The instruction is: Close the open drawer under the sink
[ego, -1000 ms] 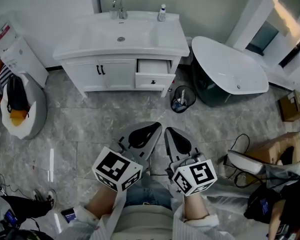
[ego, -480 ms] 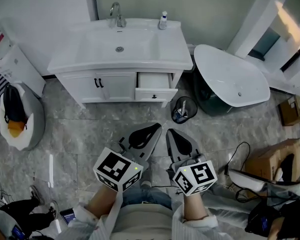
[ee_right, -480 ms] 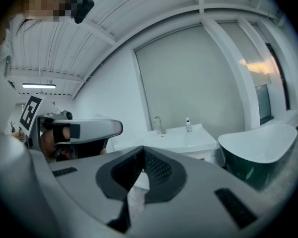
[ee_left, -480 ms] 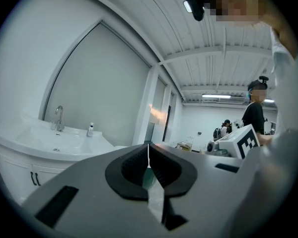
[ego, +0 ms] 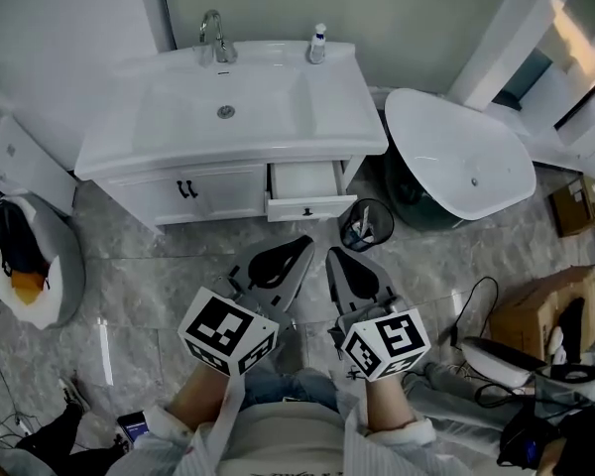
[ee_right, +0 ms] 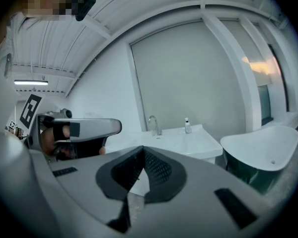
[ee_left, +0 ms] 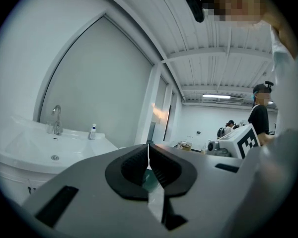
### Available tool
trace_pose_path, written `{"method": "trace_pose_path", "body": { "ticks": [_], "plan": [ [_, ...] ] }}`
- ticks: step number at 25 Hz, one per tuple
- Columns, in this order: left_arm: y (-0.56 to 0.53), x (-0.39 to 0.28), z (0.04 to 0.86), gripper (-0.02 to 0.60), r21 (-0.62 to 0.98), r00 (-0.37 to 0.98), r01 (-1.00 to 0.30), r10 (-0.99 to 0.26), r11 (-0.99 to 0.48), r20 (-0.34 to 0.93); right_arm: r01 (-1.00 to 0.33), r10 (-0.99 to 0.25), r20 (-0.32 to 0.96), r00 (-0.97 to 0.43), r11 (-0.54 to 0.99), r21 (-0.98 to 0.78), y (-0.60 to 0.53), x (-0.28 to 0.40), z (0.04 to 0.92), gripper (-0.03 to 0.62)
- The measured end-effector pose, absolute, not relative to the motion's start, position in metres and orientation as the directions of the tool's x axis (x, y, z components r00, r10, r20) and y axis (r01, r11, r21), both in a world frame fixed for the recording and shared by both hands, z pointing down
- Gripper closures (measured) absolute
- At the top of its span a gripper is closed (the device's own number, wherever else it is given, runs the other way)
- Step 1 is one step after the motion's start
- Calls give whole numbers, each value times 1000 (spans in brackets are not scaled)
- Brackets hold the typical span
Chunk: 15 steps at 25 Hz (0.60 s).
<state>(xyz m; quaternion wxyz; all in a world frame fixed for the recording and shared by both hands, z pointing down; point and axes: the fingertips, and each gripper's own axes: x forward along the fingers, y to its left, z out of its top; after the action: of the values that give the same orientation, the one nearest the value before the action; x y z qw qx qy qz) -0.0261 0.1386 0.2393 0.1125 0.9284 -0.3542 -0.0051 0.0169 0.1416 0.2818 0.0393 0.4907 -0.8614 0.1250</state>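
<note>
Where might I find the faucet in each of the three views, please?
Head view: faucet at the top, left of centre.
Left gripper view: faucet far left, mid-height.
Right gripper view: faucet near the centre.
Shared landmark: bottle, right of the faucet in every view.

The drawer [ego: 308, 182] juts out under the sink [ego: 263, 107], right of the cabinet doors [ego: 213, 194], a bin [ego: 365, 224] just to its right.

White sleeves [ego: 171, 434], blue jeans [ego: 281, 386]
</note>
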Motion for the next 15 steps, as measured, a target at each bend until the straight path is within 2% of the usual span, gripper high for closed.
{"method": "trace_pose_path", "body": {
  "ticks": [15],
  "plan": [
    [77,-36,260,560,235,777,-626,-621,-743,105,-904,-881,228,-414,368,-220,85,32,304,585]
  ]
}}
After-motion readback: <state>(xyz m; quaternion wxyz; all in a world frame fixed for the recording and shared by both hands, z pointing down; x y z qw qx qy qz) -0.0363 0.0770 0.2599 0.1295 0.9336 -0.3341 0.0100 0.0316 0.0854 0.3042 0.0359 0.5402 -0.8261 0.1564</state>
